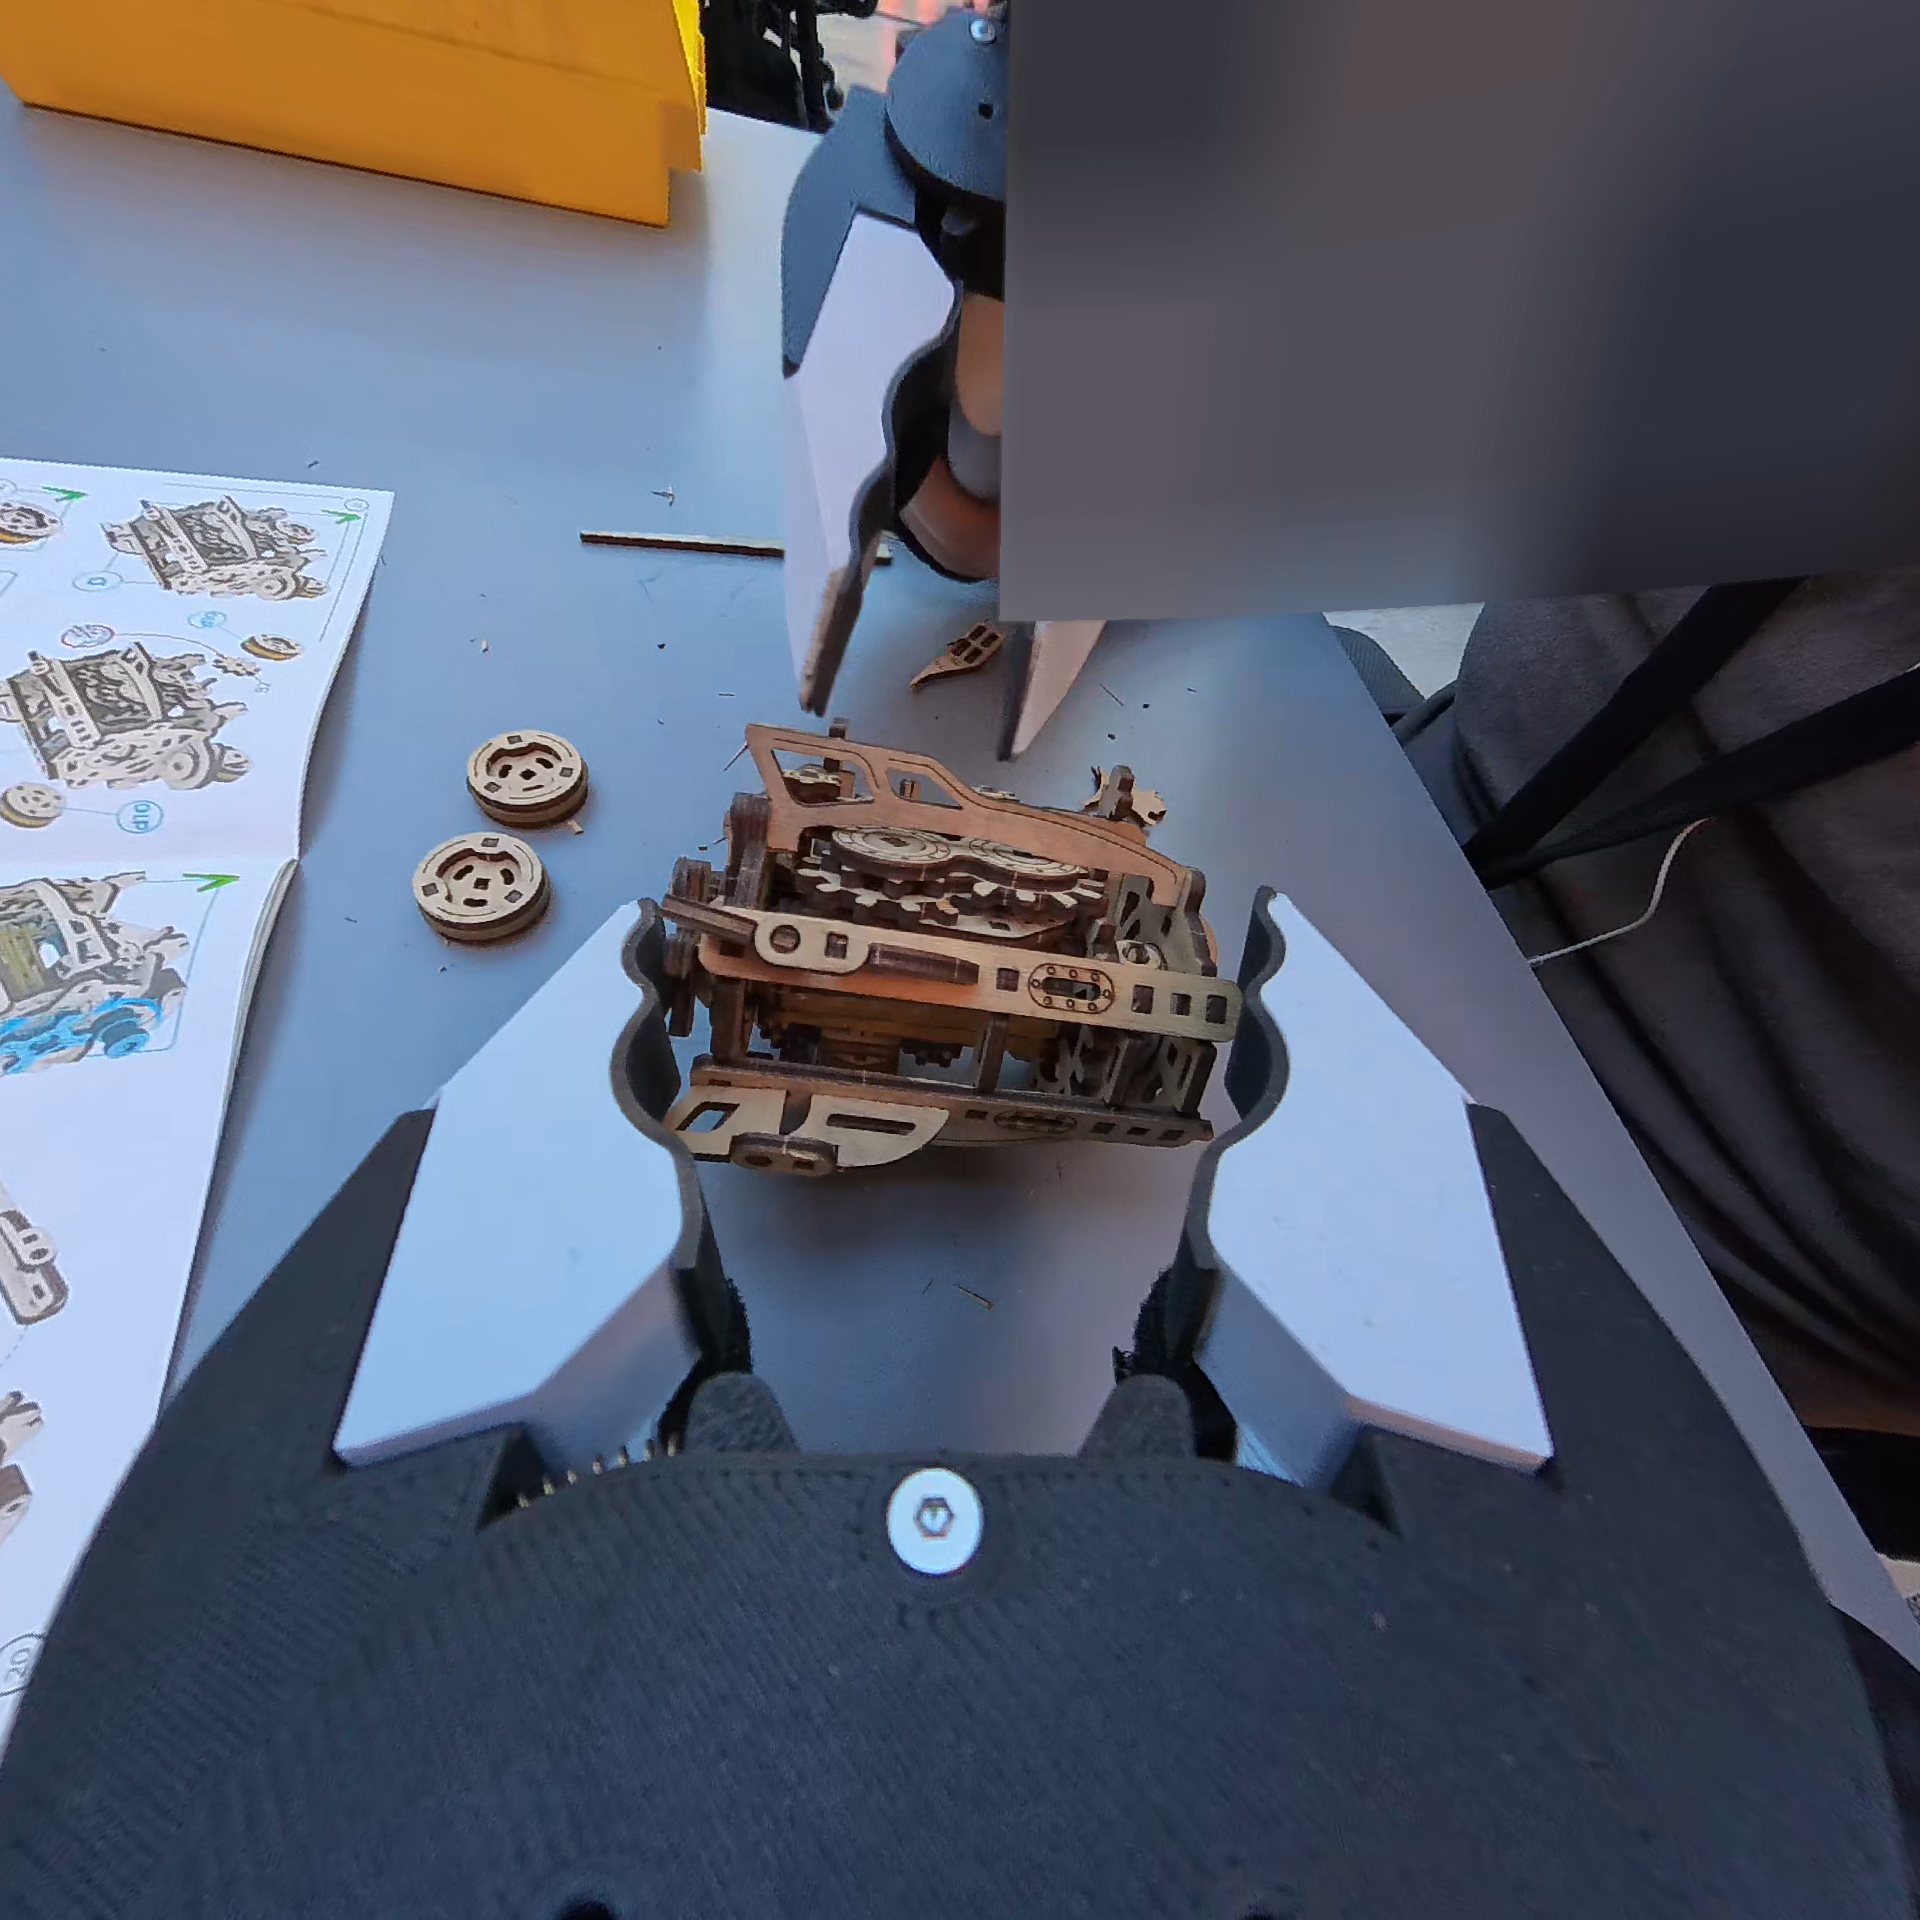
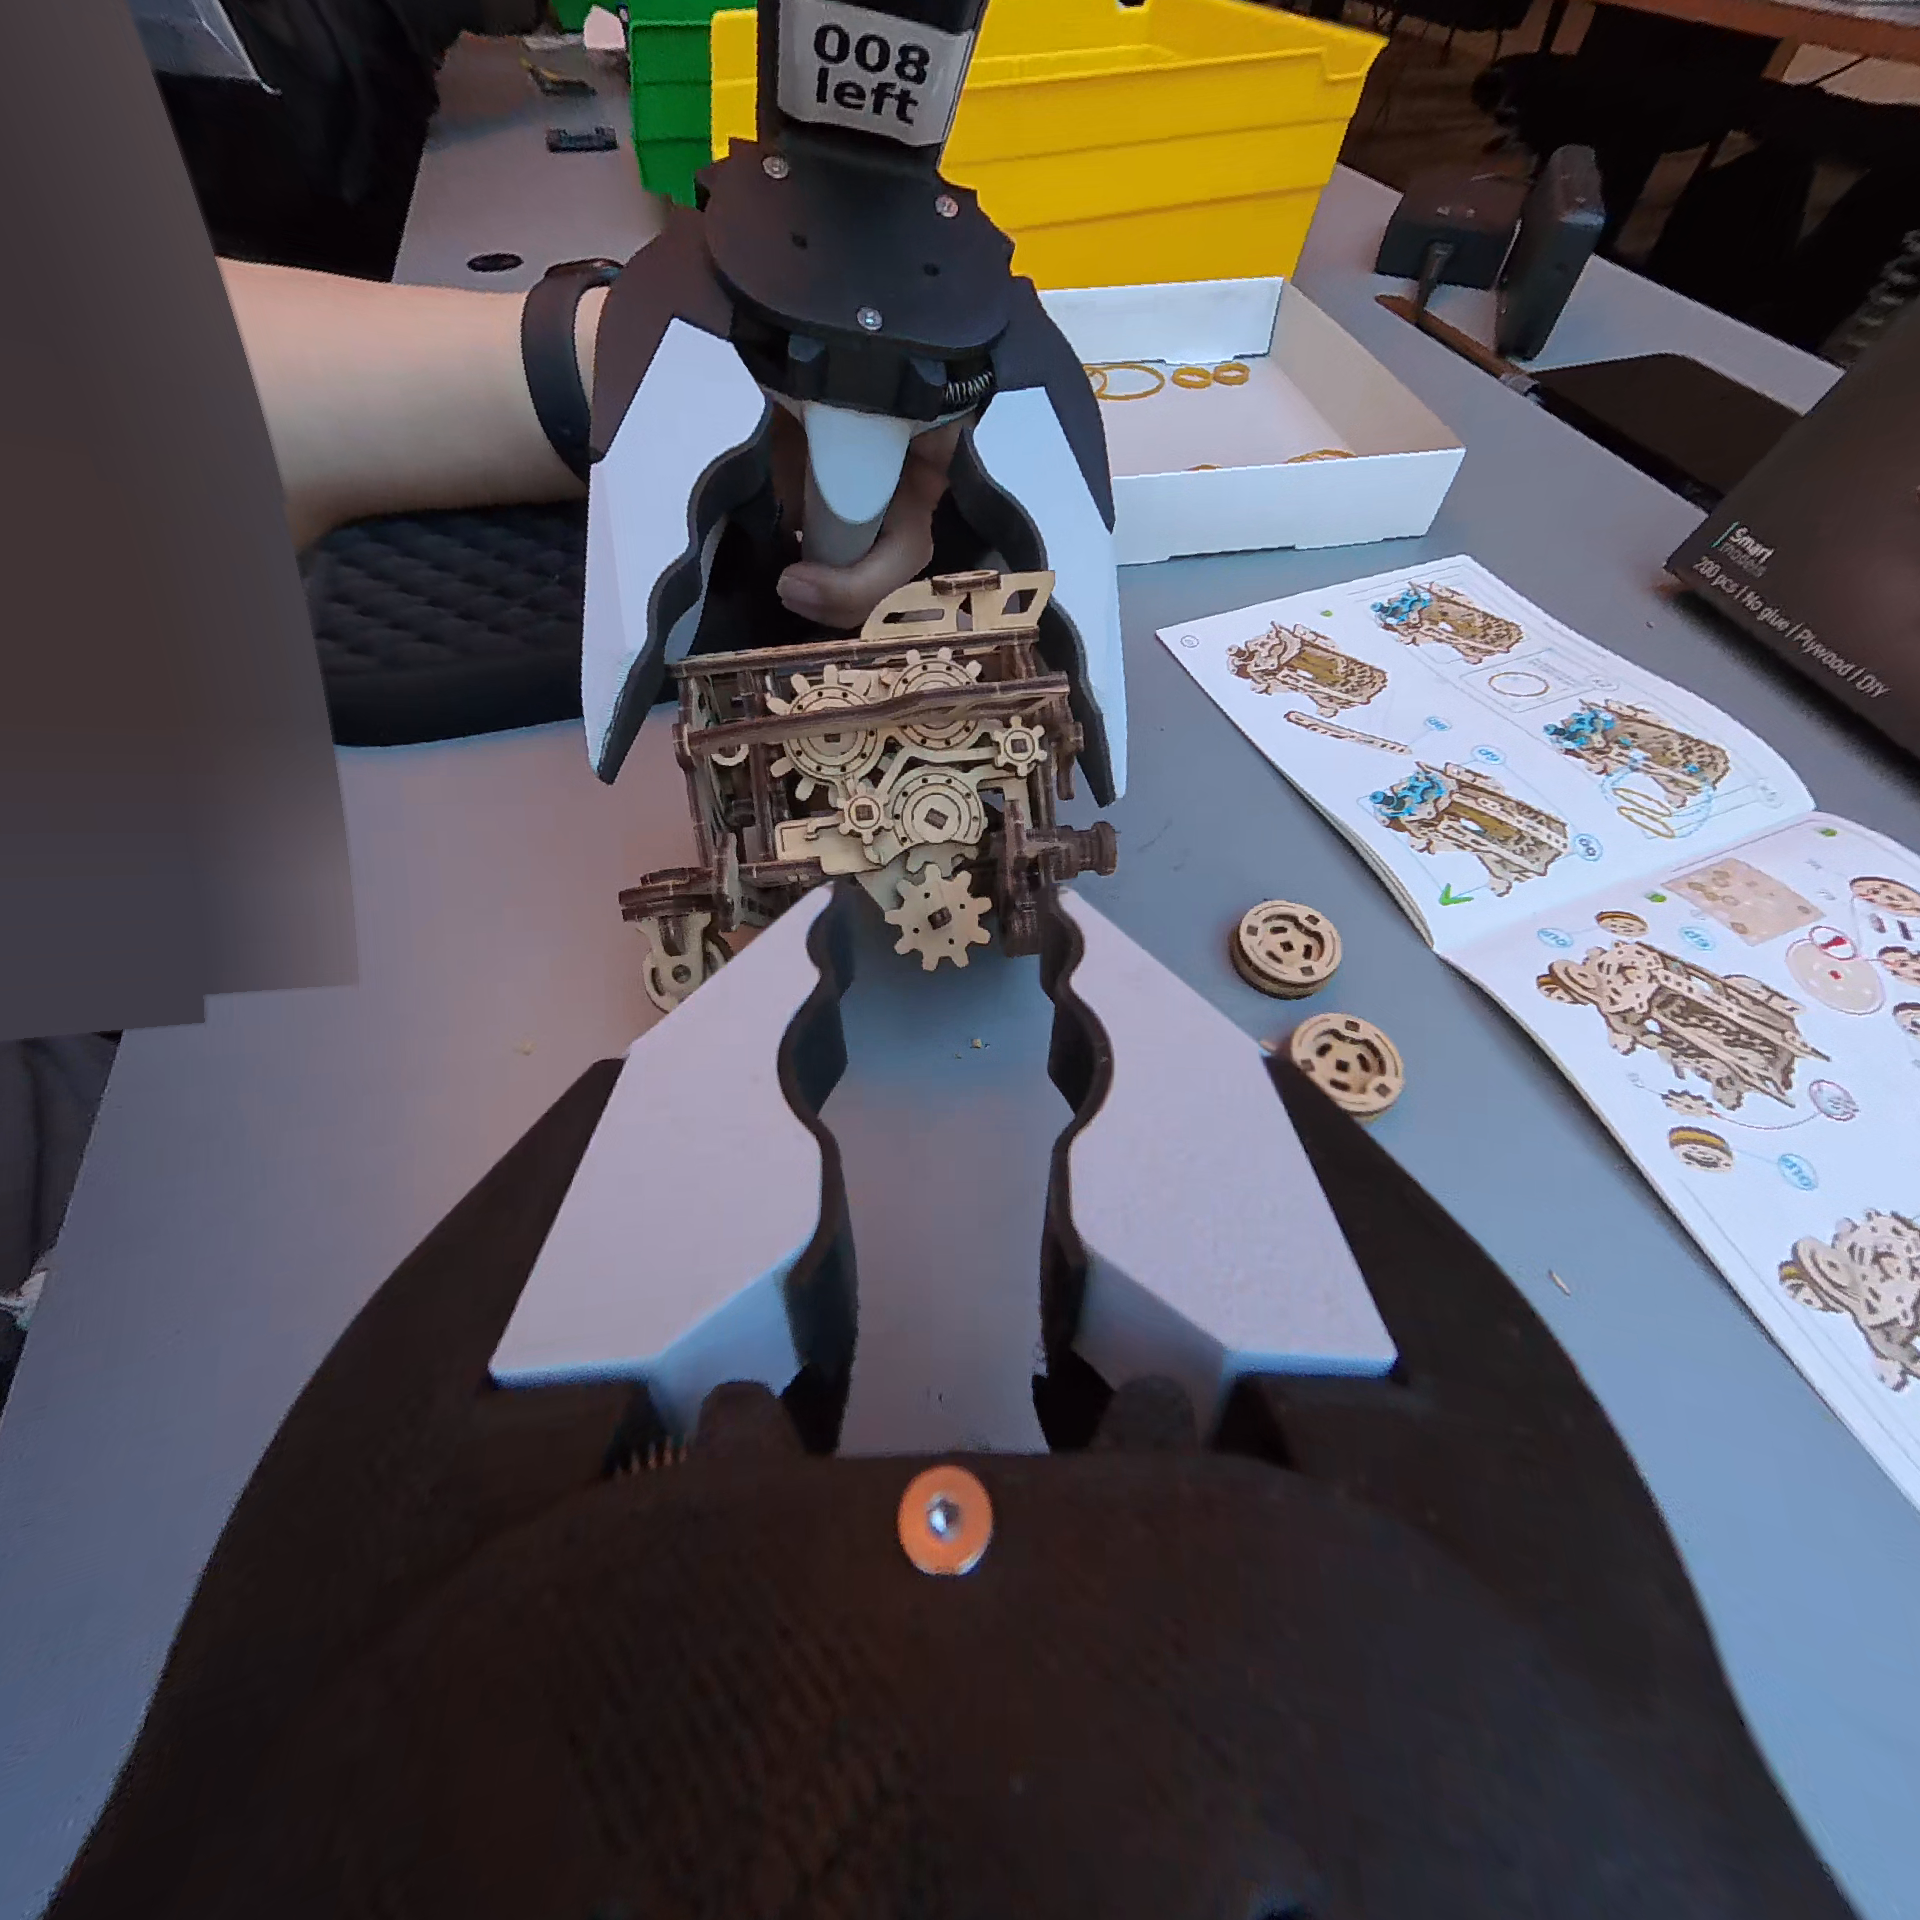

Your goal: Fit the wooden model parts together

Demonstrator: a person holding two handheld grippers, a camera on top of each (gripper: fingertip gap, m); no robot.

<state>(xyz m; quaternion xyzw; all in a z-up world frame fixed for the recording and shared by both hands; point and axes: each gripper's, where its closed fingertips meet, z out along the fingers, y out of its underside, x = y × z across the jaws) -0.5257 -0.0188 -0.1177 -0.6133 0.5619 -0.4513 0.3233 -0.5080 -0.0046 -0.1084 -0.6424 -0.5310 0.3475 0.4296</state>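
Two loose wheels (image 1: pixel 504 831) lie beside the model (image 1: pixel 935 977) gripped by left gripper (image 1: pixel 940 997); right gripper (image 2: pixel 940 935) spread, empty.

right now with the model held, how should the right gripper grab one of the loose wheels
Take the nearer wheel by its rim, fingers coming from above across its width. It lies flat on the table, apart from the other wheel and beside the booklet.

White label (image 2: pixel 868 73) with black print sitting on handle of left claw (image 2: pixel 852 748), facing right wrist camera. Dark box (image 2: pixel 1808 582) at bench edge showing pale lettering down its side. Open instruction booklet (image 2: pixel 1621 883) carrying small circled blue step markers beside drawings. Wording itself not being repeated.
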